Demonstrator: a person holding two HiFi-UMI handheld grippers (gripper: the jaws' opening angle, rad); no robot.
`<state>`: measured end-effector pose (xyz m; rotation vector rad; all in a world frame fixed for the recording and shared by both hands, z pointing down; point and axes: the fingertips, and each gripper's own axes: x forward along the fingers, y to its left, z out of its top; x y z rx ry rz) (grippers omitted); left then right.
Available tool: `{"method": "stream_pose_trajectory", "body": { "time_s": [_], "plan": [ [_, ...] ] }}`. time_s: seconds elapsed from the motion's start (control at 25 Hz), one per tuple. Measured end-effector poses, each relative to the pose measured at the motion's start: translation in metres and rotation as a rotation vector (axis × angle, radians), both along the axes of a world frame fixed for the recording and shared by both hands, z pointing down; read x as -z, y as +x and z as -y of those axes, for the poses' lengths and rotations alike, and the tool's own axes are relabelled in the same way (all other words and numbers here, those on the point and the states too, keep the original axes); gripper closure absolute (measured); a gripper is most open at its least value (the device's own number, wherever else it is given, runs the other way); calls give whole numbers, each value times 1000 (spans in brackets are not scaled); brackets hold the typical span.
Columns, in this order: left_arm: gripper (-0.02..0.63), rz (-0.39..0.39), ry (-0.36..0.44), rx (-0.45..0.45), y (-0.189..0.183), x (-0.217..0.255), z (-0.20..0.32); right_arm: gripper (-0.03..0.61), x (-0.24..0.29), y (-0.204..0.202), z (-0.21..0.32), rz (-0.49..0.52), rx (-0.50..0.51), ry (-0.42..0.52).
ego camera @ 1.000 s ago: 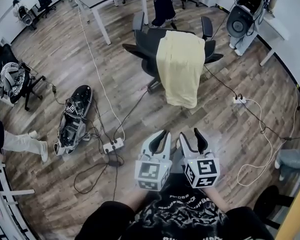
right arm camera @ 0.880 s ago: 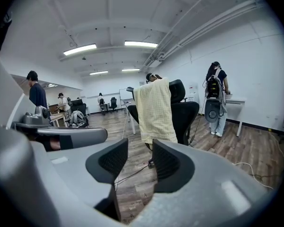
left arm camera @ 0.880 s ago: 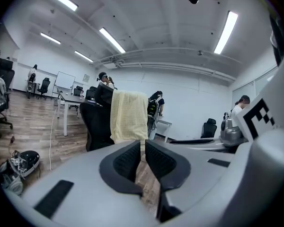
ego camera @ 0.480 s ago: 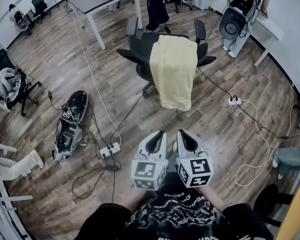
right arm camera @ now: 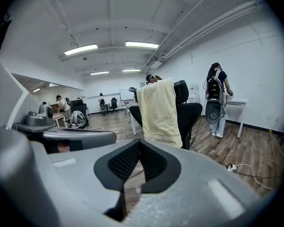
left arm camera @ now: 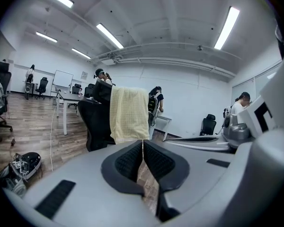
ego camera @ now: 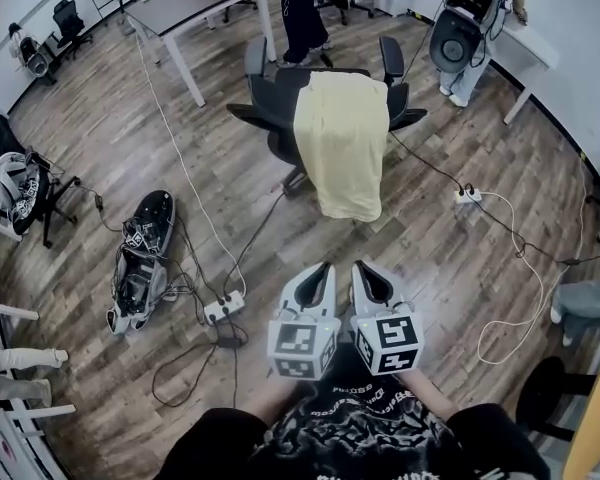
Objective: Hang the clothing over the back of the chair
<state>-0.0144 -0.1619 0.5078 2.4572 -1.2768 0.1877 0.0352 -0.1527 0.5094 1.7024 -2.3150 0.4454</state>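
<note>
The brown wood-plank floor (ego camera: pixel 180 158) fills the head view. The black swivel office chair (ego camera: pixel 265 93) stands in the upper middle of the frame. The pale yellow checked garment (ego camera: pixel 340 143) is already draped over the chair's backrest. Its long axis runs from the top of the backrest down towards the lower edge of the frame, and its hem hangs free just above the floor.

At the lower middle of the frame, the grey left gripper (ego camera: pixel 315 280) and the grey right gripper (ego camera: pixel 372 278) are held side by side, well apart from the chair. Both are pointed up the frame at the garment. The jaws of each are closed, pad against pad, and nothing is held between them.

The garment appears slightly left of the jaw line in the left gripper view (left arm camera: pixel 128 115) and slightly right of it in the right gripper view (right arm camera: pixel 159 112). It is therefore judged to lie straight ahead between the two, with neither gripper clearly nearer. The hanging is judged complete.
</note>
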Motion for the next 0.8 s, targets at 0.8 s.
{"method": "stream_pose_trajectory", "body": {
  "time_s": [0.8],
  "plan": [
    [595, 34, -16, 11, 2, -6, 0, 574, -2, 5, 0, -6, 14, -1]
  ]
}}
